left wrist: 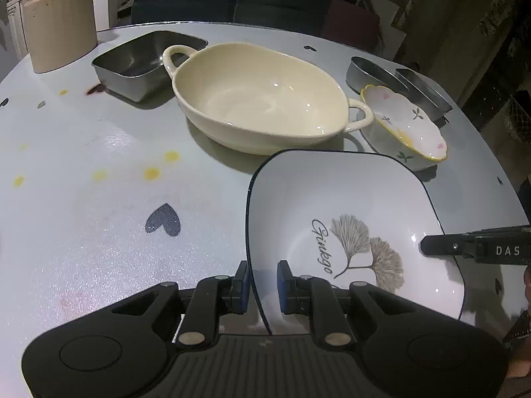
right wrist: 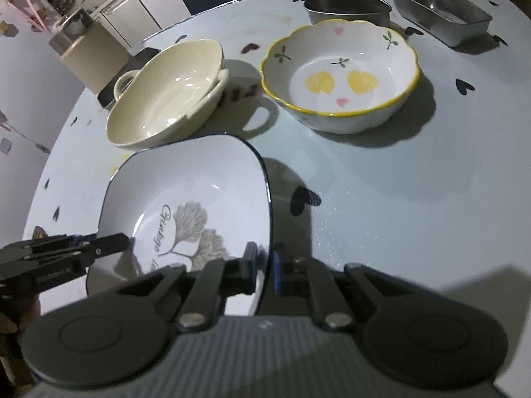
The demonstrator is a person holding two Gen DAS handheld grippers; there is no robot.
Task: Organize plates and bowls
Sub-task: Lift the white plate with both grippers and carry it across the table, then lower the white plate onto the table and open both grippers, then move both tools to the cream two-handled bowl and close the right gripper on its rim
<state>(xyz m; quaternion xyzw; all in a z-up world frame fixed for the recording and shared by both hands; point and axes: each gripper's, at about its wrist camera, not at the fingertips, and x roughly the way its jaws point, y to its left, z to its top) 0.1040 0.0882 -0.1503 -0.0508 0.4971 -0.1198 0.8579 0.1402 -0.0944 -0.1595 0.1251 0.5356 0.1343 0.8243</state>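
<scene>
1. At the far left of the table (left wrist: 83, 219) stands a beige canister (left wrist: 59, 30), close to the edge.
2. Right of it sits a steel tray (left wrist: 139, 66), rectangular and empty.
3. Next comes the cream bowl (left wrist: 259, 99) with two loop handles; one handle is just beside the tray, but I cannot tell if they touch.
4. The square plate (left wrist: 348, 225), white with a dark rim and a leaf drawing, is in front of the cream bowl, nearest to both cameras. It is tilted, and whether any edge rests on the table I cannot tell.
5. The left gripper (left wrist: 264, 285) is closed on the left rim of the plate: the rim passes between its two blue pads.
6. The right gripper (right wrist: 265, 265) has the right rim of the plate between its pads and is closed on it. In the left wrist view its black finger reaches over that rim from the right.
7. The flower bowl (right wrist: 338, 76), with a wavy yellow rim and small hearts inside, stands right of the cream bowl, near its handle.
8. Behind the flower bowl is a round steel dish (right wrist: 348, 6).
9. At the far right lies a second steel tray (right wrist: 441, 13), just beside the round dish.
</scene>
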